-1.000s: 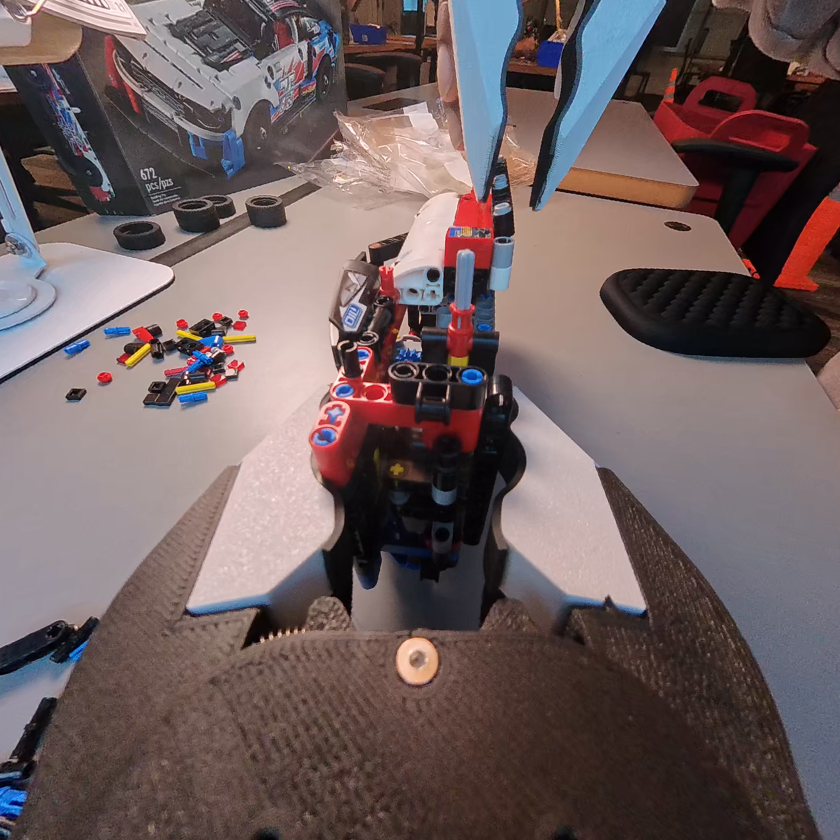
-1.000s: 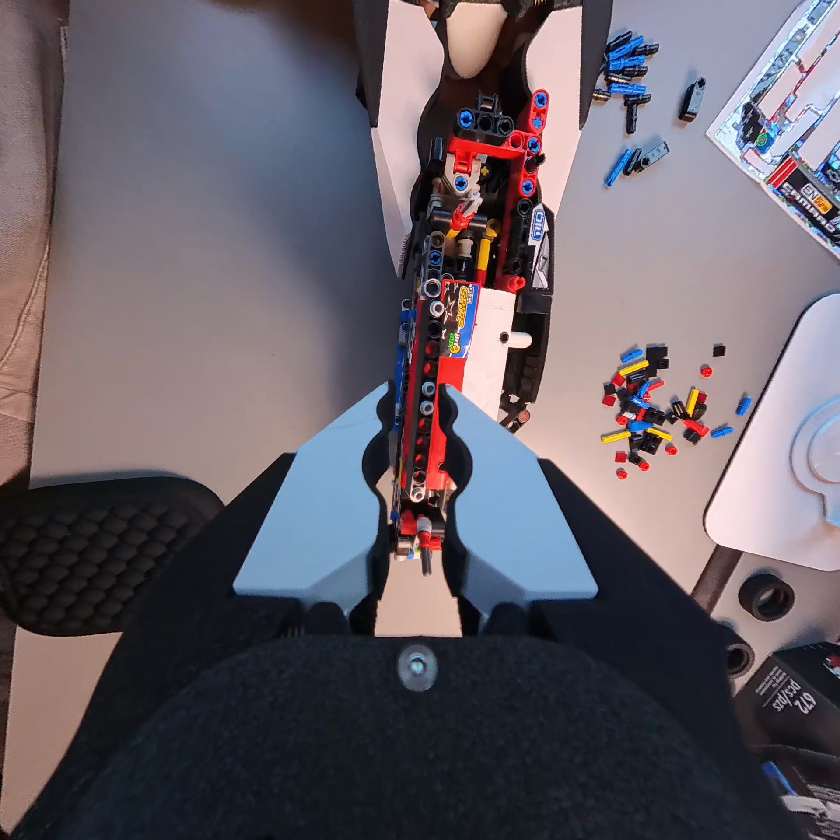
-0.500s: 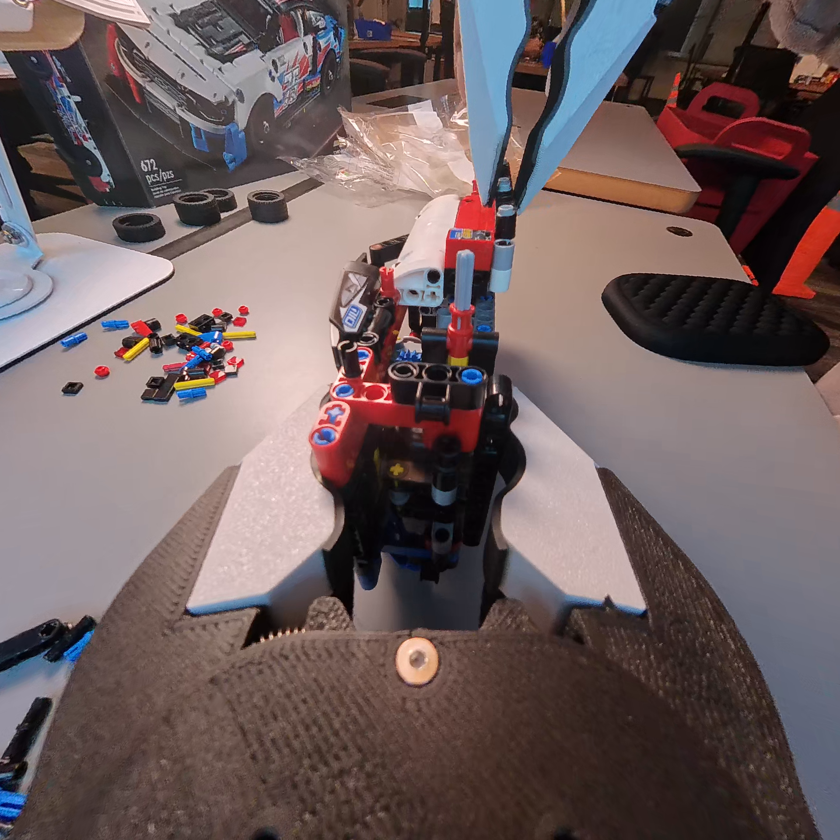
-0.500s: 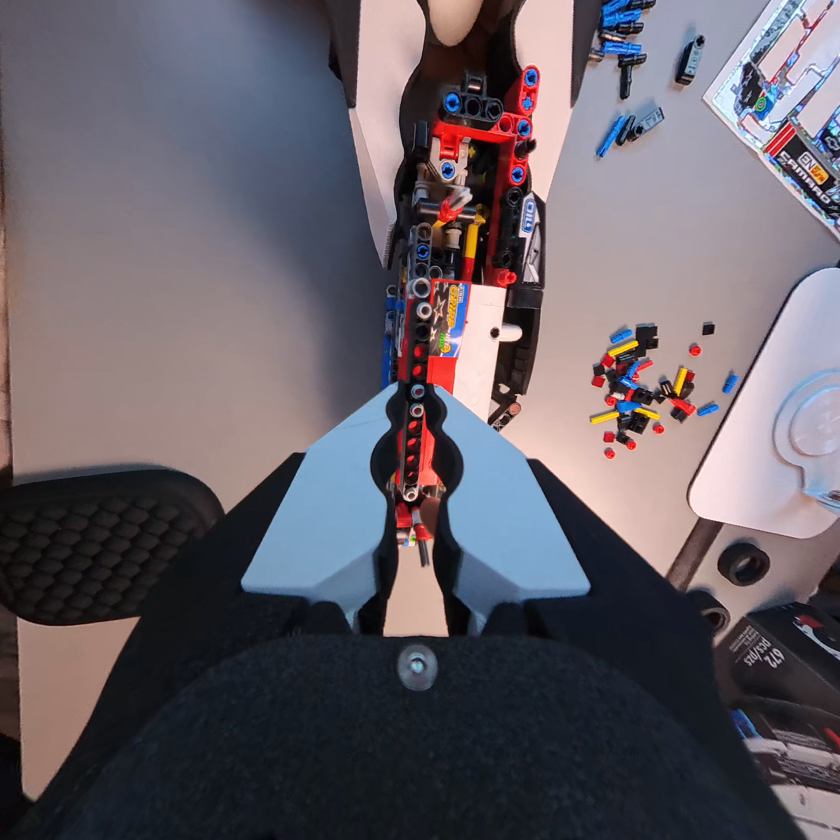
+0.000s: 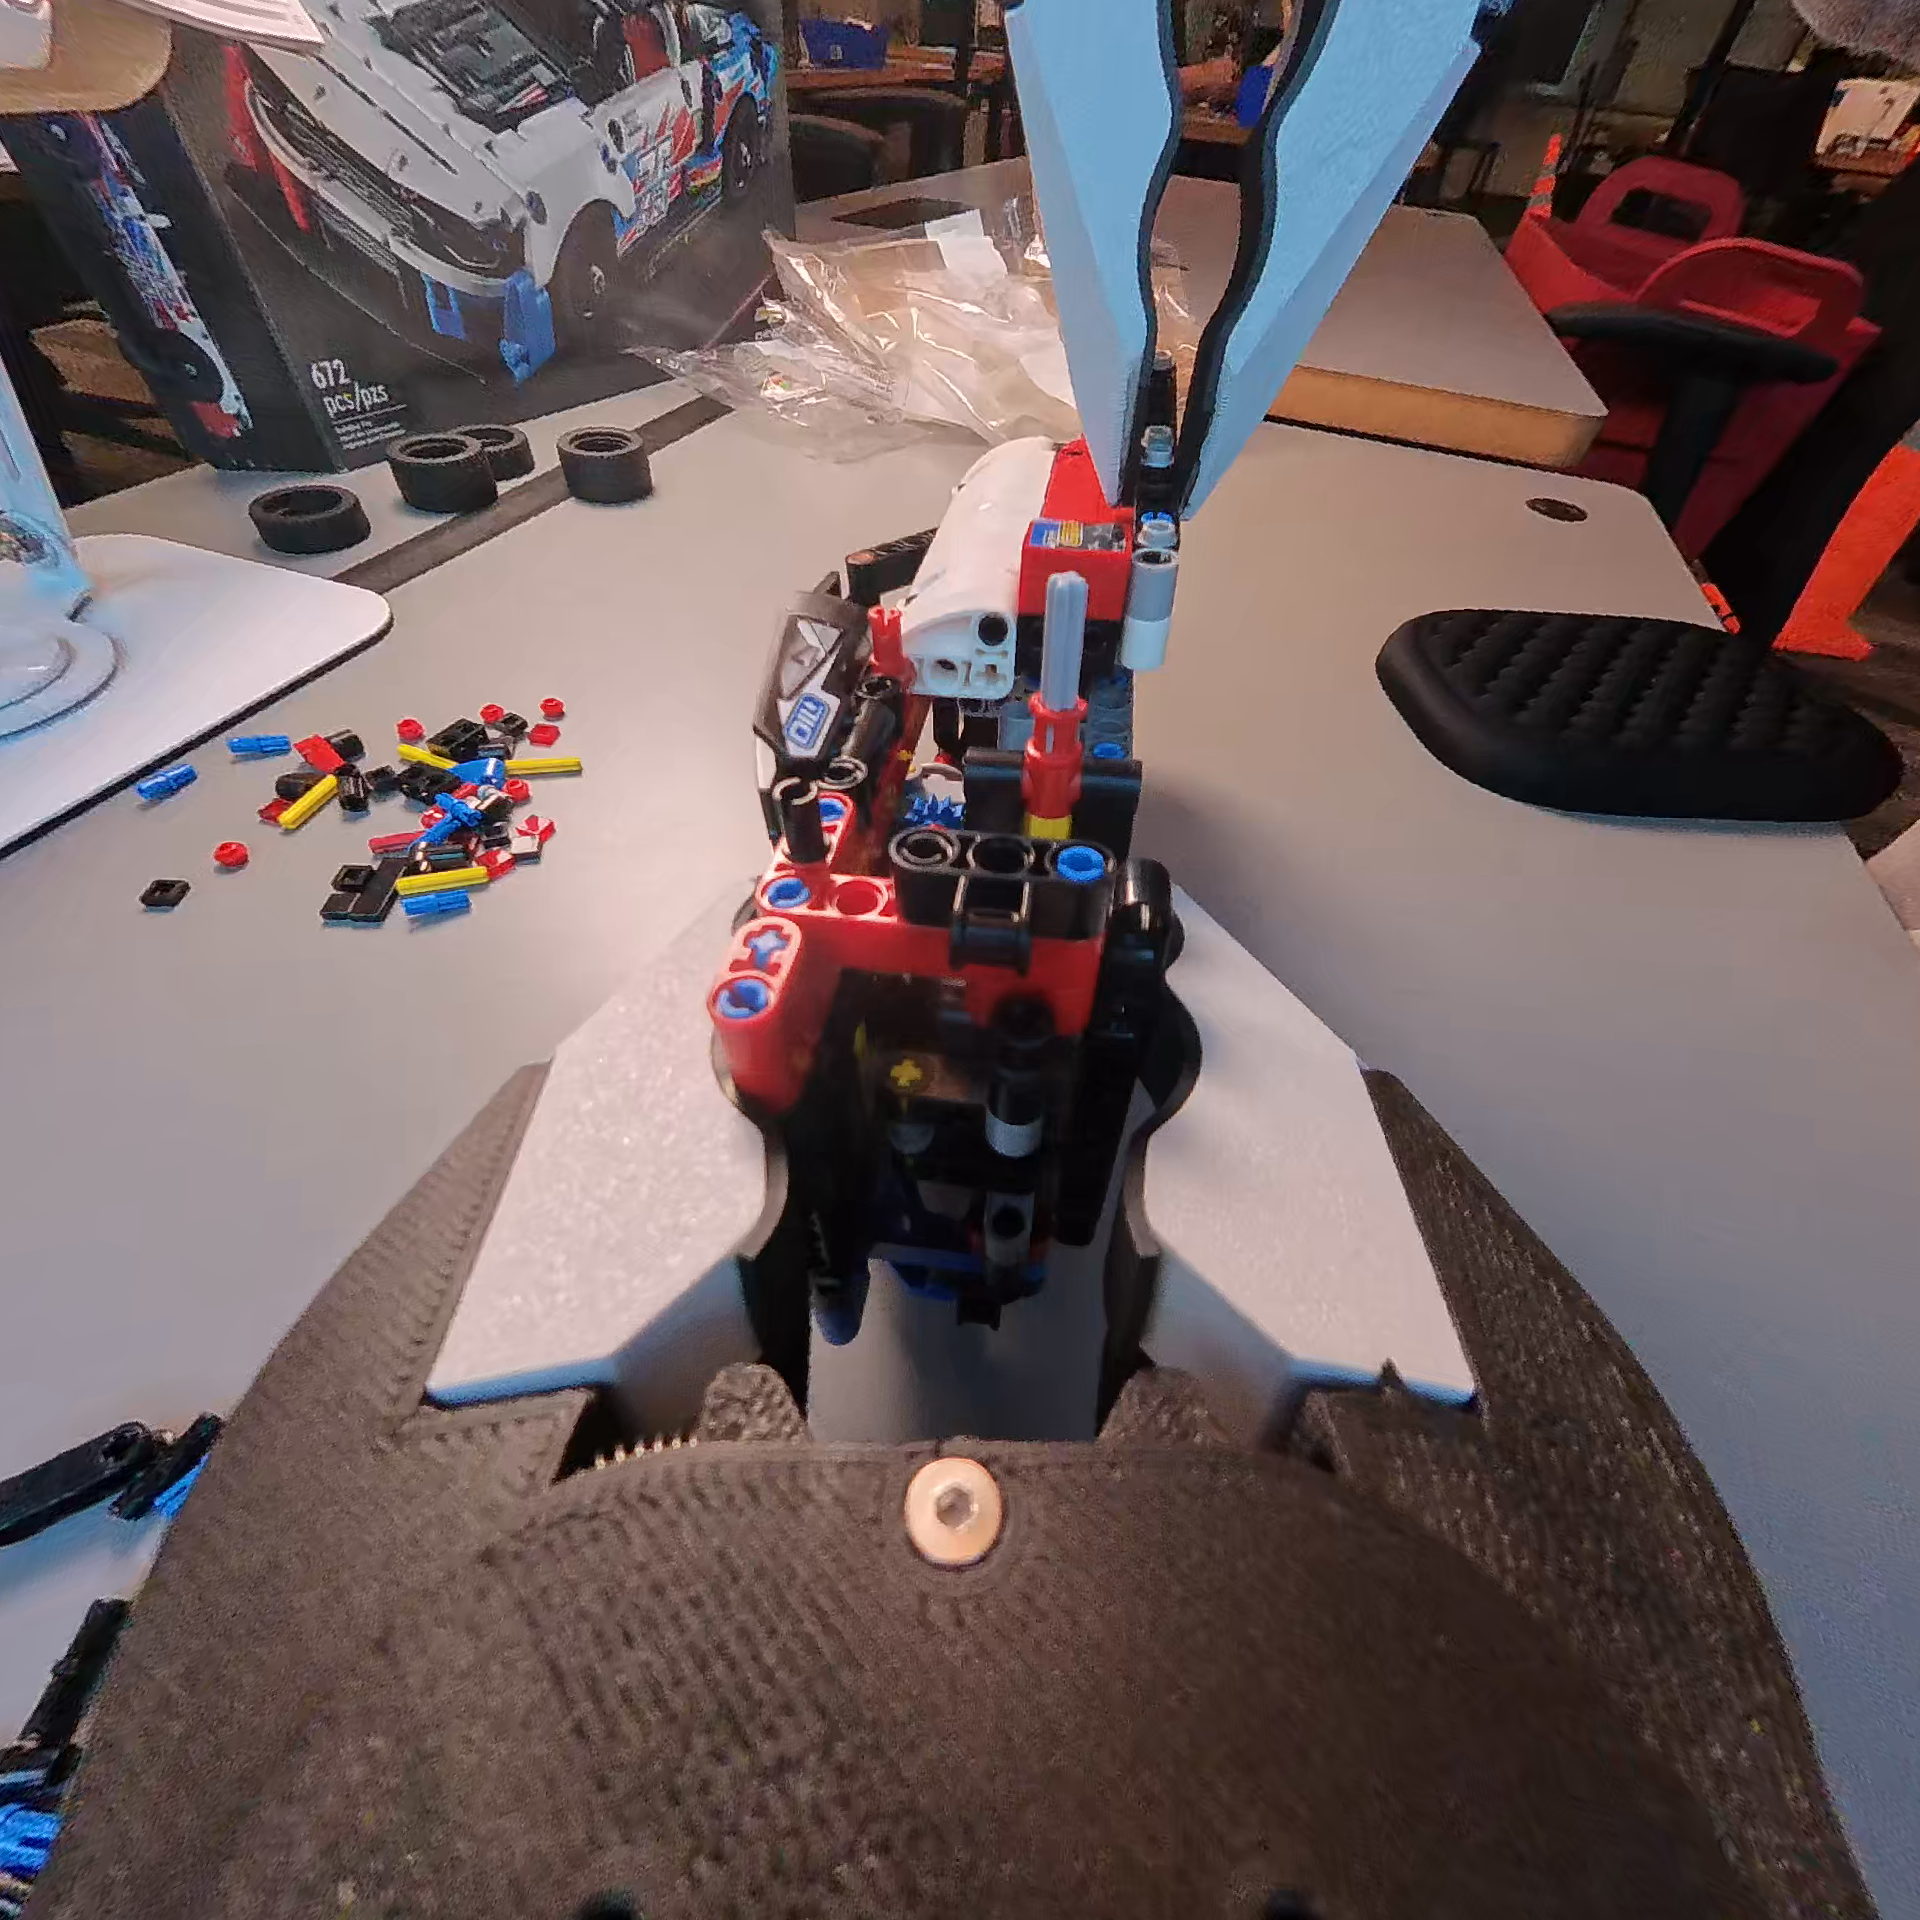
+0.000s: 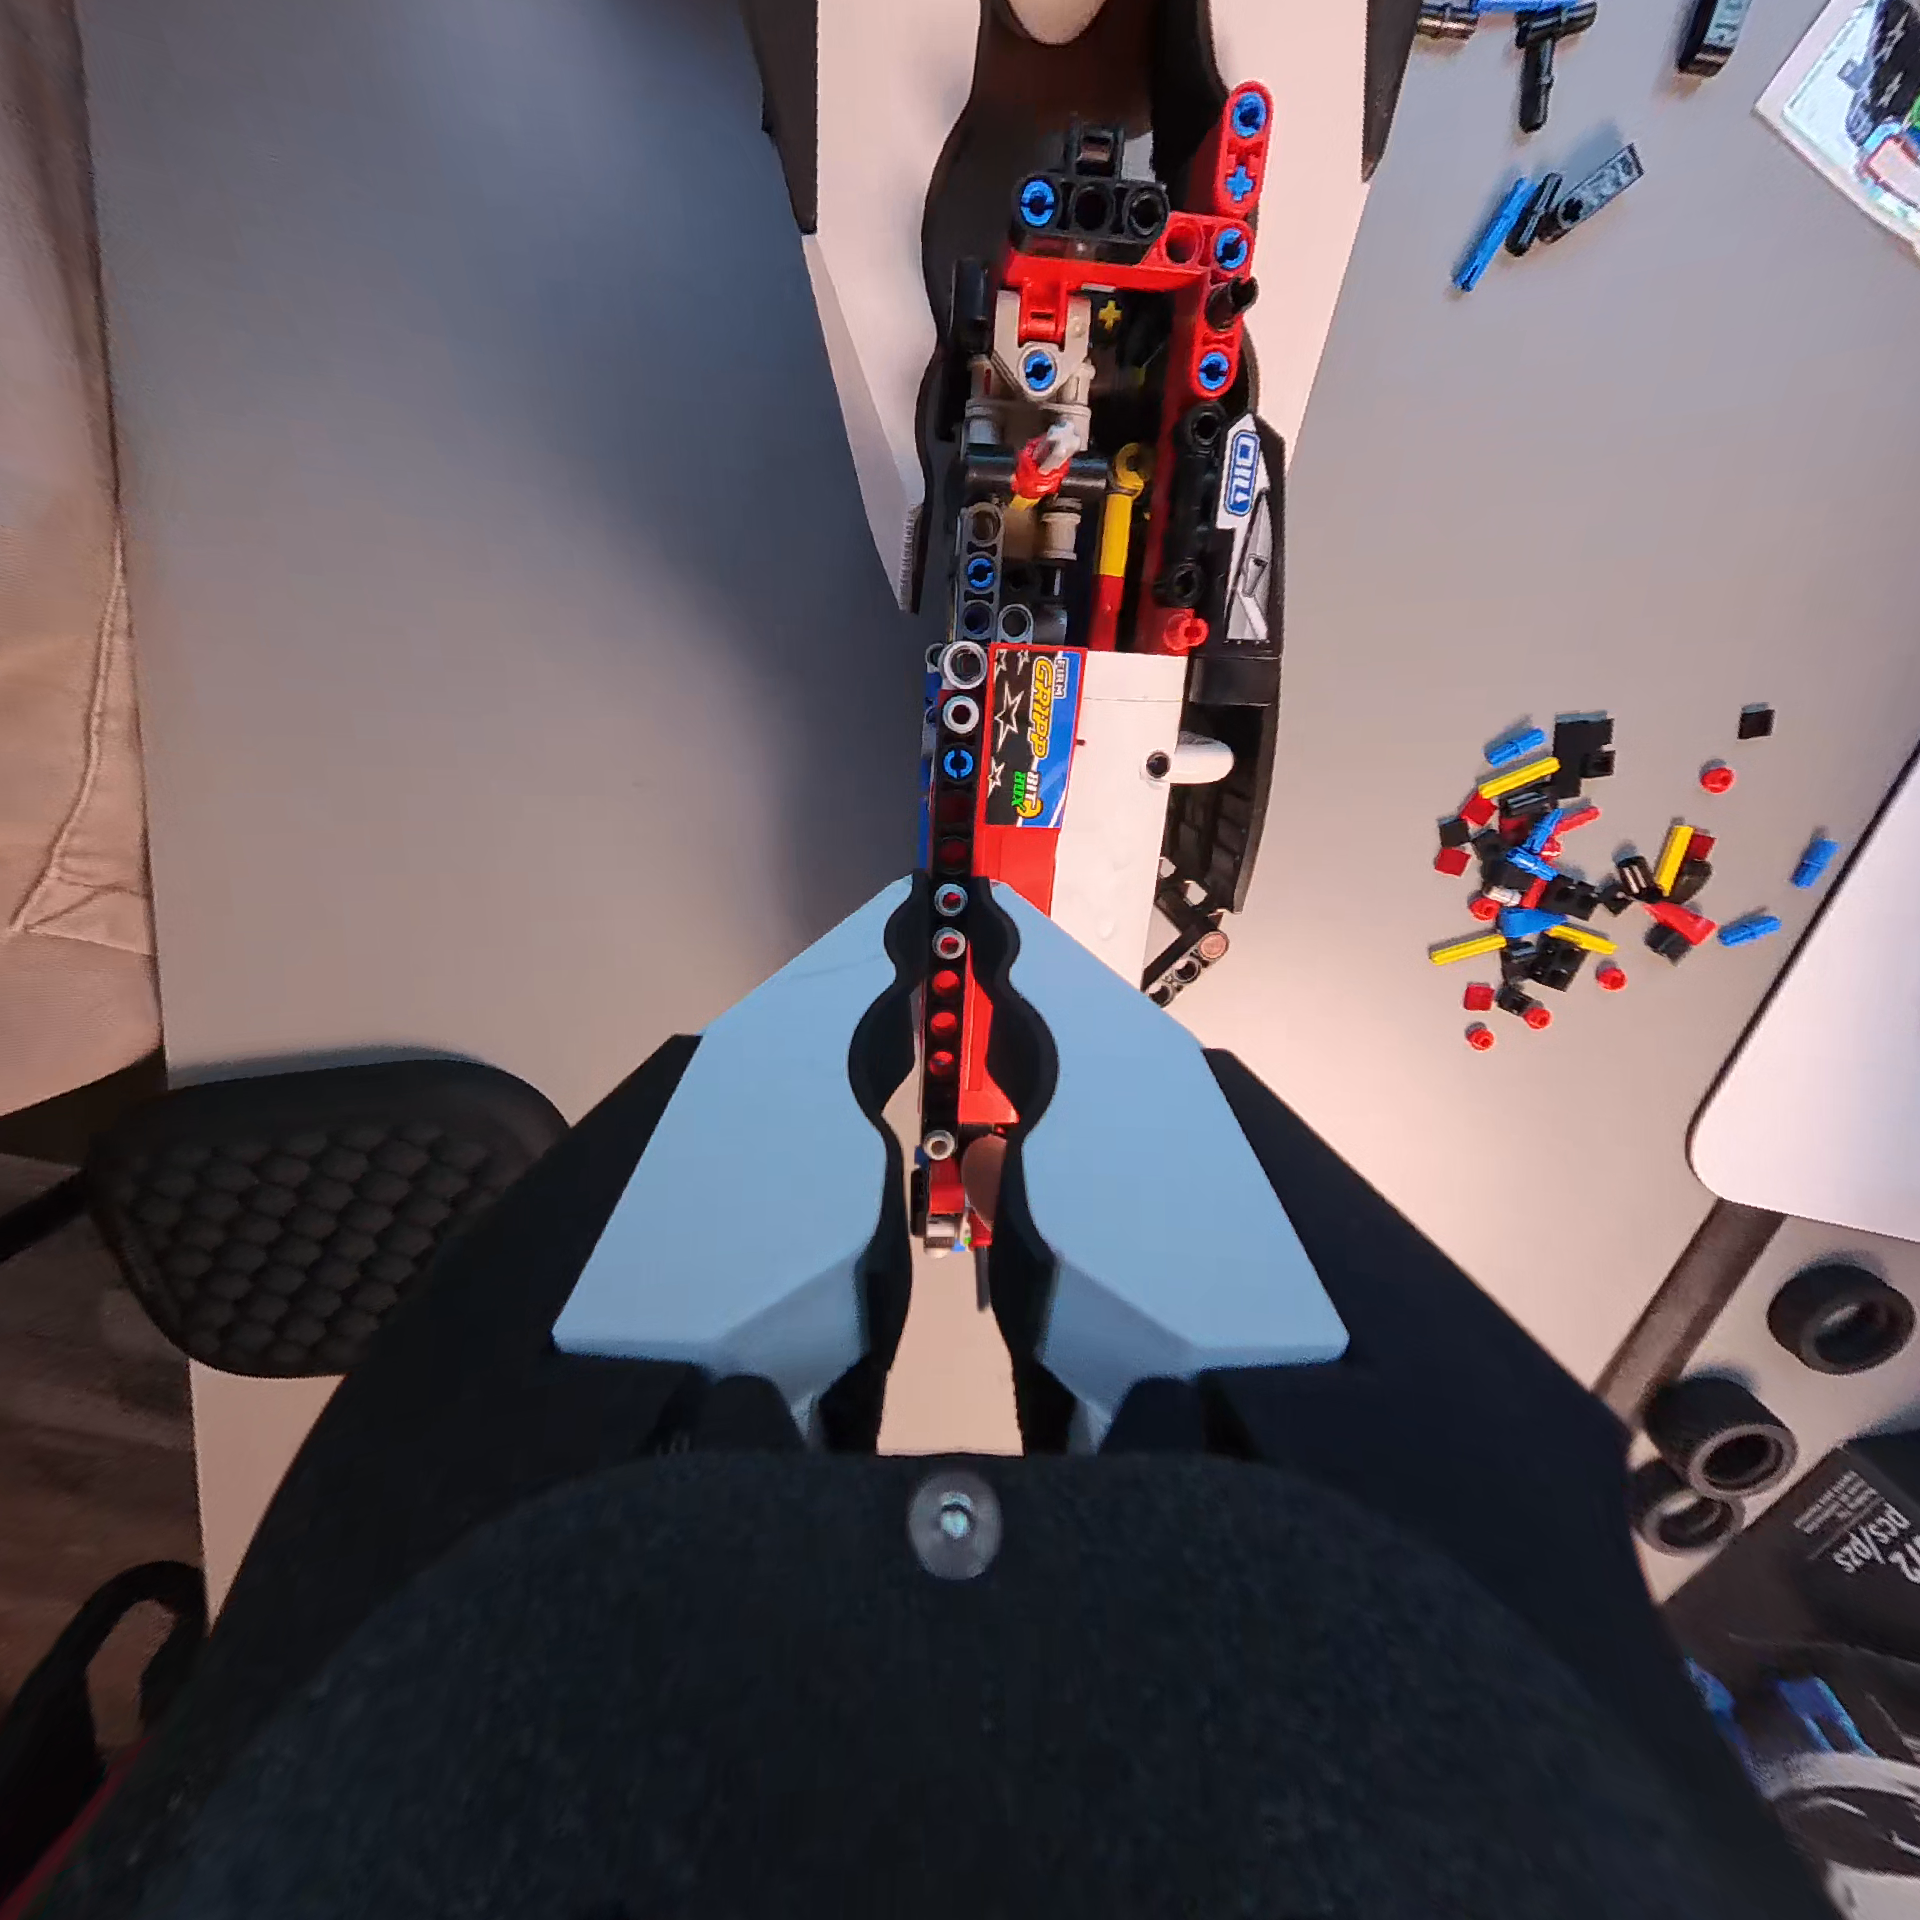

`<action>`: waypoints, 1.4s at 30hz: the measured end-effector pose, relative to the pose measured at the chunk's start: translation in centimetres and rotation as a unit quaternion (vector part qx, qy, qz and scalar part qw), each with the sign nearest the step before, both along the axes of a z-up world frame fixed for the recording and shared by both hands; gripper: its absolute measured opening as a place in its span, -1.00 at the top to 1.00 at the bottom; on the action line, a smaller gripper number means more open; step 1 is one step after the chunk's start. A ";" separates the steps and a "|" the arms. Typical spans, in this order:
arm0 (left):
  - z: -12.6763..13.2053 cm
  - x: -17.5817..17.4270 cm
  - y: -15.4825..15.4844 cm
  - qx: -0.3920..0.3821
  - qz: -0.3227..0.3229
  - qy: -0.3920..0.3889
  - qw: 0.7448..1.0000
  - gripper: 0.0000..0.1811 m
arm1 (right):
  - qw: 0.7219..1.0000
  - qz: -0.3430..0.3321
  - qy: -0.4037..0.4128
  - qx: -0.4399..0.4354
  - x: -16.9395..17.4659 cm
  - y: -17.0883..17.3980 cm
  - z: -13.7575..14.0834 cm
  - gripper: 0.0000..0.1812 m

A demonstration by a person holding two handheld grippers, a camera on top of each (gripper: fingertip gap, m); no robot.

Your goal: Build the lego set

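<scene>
Left wrist view shows my left tongs (image 5: 956, 1049) squeezing one end of the toy car (image 5: 966, 831), my right tongs (image 5: 1158, 447) pinching the other.

Right tongs (image 6: 951, 914) around lego chassis (image 6: 1091, 540)

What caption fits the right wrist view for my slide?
Right gripper shut on the far end of the half-built lego car, with the left gripper clamping its other end above the grey table.

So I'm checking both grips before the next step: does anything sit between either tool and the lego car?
Nothing visible. The left tool is shut on one end of the car, and the right tool is shut on the black and red beams at the other end.
</scene>
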State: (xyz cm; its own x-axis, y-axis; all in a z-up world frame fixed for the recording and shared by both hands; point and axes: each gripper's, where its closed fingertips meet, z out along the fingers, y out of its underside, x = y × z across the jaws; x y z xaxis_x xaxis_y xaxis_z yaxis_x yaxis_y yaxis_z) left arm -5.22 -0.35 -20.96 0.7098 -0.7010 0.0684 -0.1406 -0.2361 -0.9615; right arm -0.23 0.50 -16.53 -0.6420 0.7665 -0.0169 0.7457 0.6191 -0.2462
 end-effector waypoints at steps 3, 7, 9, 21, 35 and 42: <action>0.0 0.0 -0.1 0.005 -0.002 0.004 1.000 0.24 | 0.999 -0.005 0.020 -0.028 0.1 -0.2 0.1 0.95; 0.0 0.0 -0.2 0.006 -0.003 0.003 1.000 0.24 | 0.998 -0.010 0.055 -0.035 0.4 0.5 0.7 0.87; 0.0 0.0 -0.2 0.006 -0.002 0.002 1.000 0.24 | 0.997 -0.020 0.068 -0.044 0.8 1.1 1.8 0.86; 0.0 0.1 0.0 0.004 -0.010 0.000 1.000 0.25 | 0.999 -0.002 0.035 -0.024 2.8 2.1 0.6 0.96; -0.1 -0.2 -0.4 0.008 -0.011 0.006 1.000 0.25 | 0.997 -0.007 0.074 -0.015 2.9 2.3 1.0 0.90; -0.1 -0.1 -0.3 0.008 -0.010 0.006 1.000 0.25 | 0.999 -0.001 0.052 -0.005 3.3 2.4 0.9 0.96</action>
State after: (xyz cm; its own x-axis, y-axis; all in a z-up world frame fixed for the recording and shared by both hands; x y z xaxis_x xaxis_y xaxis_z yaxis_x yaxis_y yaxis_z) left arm -5.32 -0.69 -21.02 0.6964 -0.7160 0.0486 -0.1561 -0.2172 -0.9636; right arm 3.08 2.91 -15.61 -0.6393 0.7678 0.0427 0.7168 0.6150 -0.3286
